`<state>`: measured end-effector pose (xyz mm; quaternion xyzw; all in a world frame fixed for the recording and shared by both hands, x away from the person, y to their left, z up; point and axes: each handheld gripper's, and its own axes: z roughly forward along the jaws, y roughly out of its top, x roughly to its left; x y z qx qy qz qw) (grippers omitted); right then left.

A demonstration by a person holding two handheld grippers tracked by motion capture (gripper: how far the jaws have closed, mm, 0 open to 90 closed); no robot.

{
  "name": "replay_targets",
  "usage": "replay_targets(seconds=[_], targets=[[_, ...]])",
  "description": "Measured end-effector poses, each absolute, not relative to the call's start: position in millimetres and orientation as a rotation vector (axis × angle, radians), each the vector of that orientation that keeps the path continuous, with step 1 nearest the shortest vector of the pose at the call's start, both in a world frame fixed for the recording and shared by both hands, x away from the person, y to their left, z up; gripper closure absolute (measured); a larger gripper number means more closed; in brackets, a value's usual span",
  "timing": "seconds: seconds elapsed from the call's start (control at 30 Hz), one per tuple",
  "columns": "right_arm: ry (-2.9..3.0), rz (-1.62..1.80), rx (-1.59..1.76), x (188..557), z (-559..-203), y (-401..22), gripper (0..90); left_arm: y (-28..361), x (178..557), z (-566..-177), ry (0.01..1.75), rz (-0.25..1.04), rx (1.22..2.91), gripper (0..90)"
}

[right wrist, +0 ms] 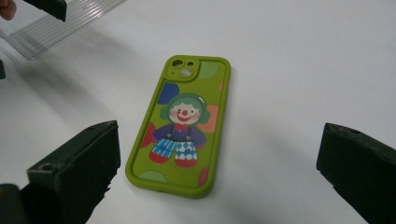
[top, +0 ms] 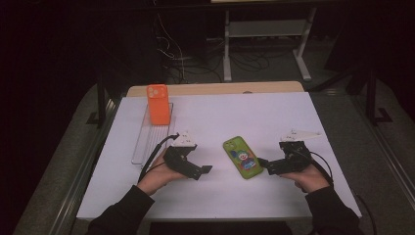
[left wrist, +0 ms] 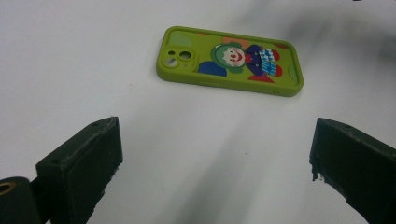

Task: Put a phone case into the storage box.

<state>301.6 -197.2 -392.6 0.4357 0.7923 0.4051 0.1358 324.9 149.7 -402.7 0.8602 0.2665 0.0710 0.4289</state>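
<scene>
Both my sleeves [top: 122, 210] are dark, reaching down to the wrists. My left tongs [top: 201, 170] are black, angular blocks, topped by a pale grey three-cornered plate [top: 185, 139], with a black cable [top: 155, 149] looping off the back. My right tongs [top: 262, 162] are built the same. Up close, the jaws are thick matte black slabs with small screw holes and slightly ragged inner edges.
</scene>
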Motion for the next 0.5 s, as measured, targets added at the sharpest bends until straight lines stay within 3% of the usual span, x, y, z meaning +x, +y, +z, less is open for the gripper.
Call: replay_targets(seconds=[0.5], targets=[[2.343,1.154,1.255,333,-385,-154,0.0,152,326,-401,0.667,0.176,2.149,2.2]])
